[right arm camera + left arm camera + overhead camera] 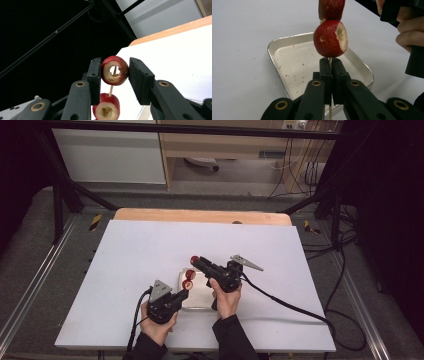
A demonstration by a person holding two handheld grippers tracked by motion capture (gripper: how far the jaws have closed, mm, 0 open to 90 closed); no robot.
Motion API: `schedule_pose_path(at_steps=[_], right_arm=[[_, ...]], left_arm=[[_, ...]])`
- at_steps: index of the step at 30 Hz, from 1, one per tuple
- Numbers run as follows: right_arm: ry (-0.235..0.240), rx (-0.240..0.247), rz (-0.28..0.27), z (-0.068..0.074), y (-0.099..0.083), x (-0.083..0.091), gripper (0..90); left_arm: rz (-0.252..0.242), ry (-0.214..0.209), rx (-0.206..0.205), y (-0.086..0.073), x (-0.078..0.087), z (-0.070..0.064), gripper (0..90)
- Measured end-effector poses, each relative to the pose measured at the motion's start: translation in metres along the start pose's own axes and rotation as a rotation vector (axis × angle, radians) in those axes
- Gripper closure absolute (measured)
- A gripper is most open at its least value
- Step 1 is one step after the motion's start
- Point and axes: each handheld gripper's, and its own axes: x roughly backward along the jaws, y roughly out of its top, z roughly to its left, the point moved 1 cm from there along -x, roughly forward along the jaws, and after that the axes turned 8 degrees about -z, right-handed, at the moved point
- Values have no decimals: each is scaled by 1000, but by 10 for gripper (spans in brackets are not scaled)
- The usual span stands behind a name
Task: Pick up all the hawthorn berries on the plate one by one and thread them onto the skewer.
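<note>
The left gripper (330, 65) is clamped on a thin wooden skewer (330, 61), its jaws pressed together just below a cored red fruit (330, 38) threaded on the stick; a second fruit (331, 8) sits above that, nearer the tip; a steel tray (287, 65) lies beyond and beneath these jaws. The right gripper (115, 75) pinches the top hollowed fruit (115, 70) between its pads, the skewer showing through the hole.

A metal tray (287, 40), speckled with red crumbs, was seen lying on the white table board (140, 250), just beneath and beyond the left fingers (325, 67). Well beyond the right fingers (95, 75), a wooden table edge (200, 215) was seen. Farther off, a white cabinet (110, 155) and cables (300, 167) were seen.
</note>
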Motion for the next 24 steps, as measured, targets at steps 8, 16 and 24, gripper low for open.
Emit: schedule_pose_path(at_steps=[8,16,24], right_arm=[[8,-32,28,-2,-6,-1,639],[2,-14,38,-1,-6,0,634],[-27,70,81,-4,2,10,512]], left_arm=[[-3,-7,-2,3,-2,-2,882],[7,-16,-10,2,-6,1,881],[22,-8,-54,-5,-1,10,881]])
